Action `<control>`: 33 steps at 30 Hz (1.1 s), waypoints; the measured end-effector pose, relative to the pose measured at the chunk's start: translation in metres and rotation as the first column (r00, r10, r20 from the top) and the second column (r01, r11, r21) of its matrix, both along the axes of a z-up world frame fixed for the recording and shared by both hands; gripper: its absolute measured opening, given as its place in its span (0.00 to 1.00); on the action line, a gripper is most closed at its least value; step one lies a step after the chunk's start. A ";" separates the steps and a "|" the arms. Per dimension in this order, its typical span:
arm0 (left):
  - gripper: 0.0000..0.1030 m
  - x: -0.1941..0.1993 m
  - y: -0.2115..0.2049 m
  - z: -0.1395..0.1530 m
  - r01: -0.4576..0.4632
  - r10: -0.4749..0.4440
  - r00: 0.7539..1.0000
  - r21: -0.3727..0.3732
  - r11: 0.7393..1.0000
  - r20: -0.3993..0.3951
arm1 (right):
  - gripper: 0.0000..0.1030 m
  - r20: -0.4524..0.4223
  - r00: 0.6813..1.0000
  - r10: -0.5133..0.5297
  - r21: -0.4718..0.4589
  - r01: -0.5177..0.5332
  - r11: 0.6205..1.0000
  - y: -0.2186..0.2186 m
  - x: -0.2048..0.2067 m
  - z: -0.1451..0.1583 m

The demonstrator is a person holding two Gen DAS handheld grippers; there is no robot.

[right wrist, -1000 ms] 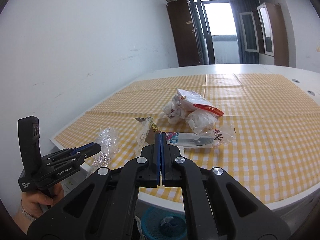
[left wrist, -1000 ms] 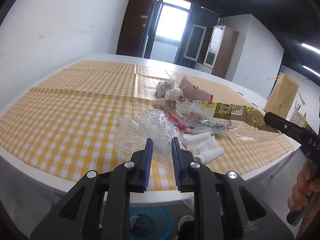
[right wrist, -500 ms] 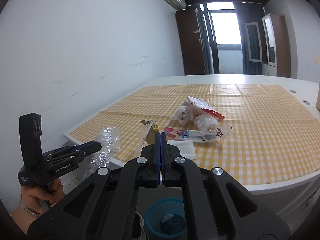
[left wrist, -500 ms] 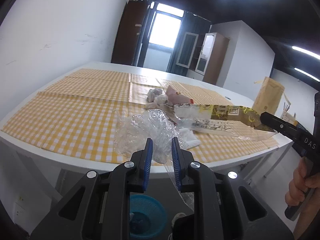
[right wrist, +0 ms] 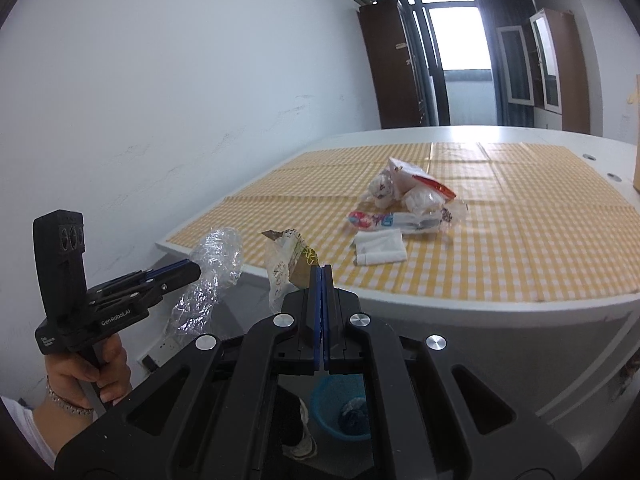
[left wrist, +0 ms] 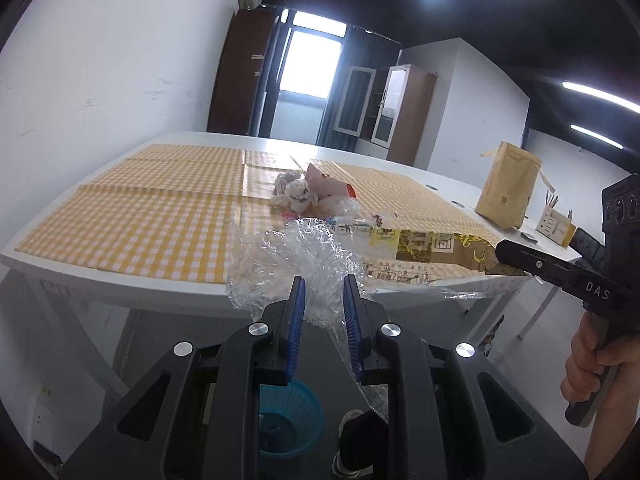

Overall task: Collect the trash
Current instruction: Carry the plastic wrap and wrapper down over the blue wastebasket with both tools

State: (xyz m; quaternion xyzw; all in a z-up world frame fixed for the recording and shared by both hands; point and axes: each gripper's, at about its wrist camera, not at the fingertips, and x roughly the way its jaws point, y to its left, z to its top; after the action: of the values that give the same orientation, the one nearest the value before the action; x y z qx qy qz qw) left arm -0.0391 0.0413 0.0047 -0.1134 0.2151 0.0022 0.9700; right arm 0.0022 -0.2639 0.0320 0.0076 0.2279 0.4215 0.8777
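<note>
Both grippers have drawn back off the table (left wrist: 168, 280) since a second ago: the checked cloth, which filled the lower part of both views then, now sits further off, the table's white edge and legs show, and the blue basket (left wrist: 289, 420) on the floor comes into view below the fingers. Left gripper (left wrist: 322, 300) is closed on a wad of clear crumpled plastic film (left wrist: 296, 256), jaws held slightly apart by the bulk; from the right wrist view the film (right wrist: 216, 268) hangs off its tips, clear of the table. Right gripper (right wrist: 322, 280) is pinched fully together on the edge of a long printed wrapper (left wrist: 432, 252), gold and clear, which stretches out in the air from its tips. Judgement: two pieces of trash are lifted and on the way to the basket, which already holds some dark and pale scraps; the drop is not yet done. Left on the cloth: a heap of crumpled bags and wrappers (right wrist: 408, 196) near the middle and a folded white tissue (right wrist: 380, 248) nearer the edge, so more trips look needed. Surface is an orange-and-white gingham cloth (right wrist: 520, 232) over a large white table. Room: bare white wall, brown cabinet, a bright window, a brown paper bag (left wrist: 508, 188) standing at the far right of the table, ceiling strip lights.
</note>
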 end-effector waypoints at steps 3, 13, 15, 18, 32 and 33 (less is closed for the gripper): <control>0.18 -0.005 -0.003 -0.008 0.009 -0.009 1.000 0.006 1.000 -0.025 | 0.00 -0.012 1.000 0.006 -0.026 -0.006 1.000 -0.004 -0.009 -0.009; 0.18 -0.021 -0.007 -0.042 0.026 -0.025 0.995 0.005 1.000 -0.097 | 0.00 -0.076 0.997 0.027 -0.093 -0.034 0.995 -0.014 -0.036 -0.044; 0.18 -0.022 -0.008 -0.048 0.025 -0.024 0.994 0.008 1.000 -0.110 | 0.00 -0.103 0.994 0.030 -0.097 -0.040 0.995 -0.016 -0.036 -0.053; 0.18 -0.019 -0.006 -0.059 0.024 -0.025 0.991 -0.011 1.000 -0.132 | 0.00 -0.127 0.992 0.020 -0.114 -0.035 0.993 -0.013 -0.035 -0.067; 0.18 0.000 0.010 -0.116 0.014 -0.031 0.979 -0.089 0.996 -0.202 | 0.00 -0.232 0.972 -0.035 -0.216 -0.017 0.976 0.021 -0.003 -0.139; 0.18 0.004 0.014 -0.124 0.013 -0.034 0.976 -0.098 0.995 -0.216 | 0.00 -0.239 0.970 -0.040 -0.220 -0.014 0.975 0.024 -0.001 -0.144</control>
State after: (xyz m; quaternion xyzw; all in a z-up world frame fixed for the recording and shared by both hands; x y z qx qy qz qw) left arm -0.0349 0.0550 -0.1191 -0.1562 0.3213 -0.0070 0.9340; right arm 0.0017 -0.2400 -0.1117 -0.0370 0.3783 0.3838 0.8416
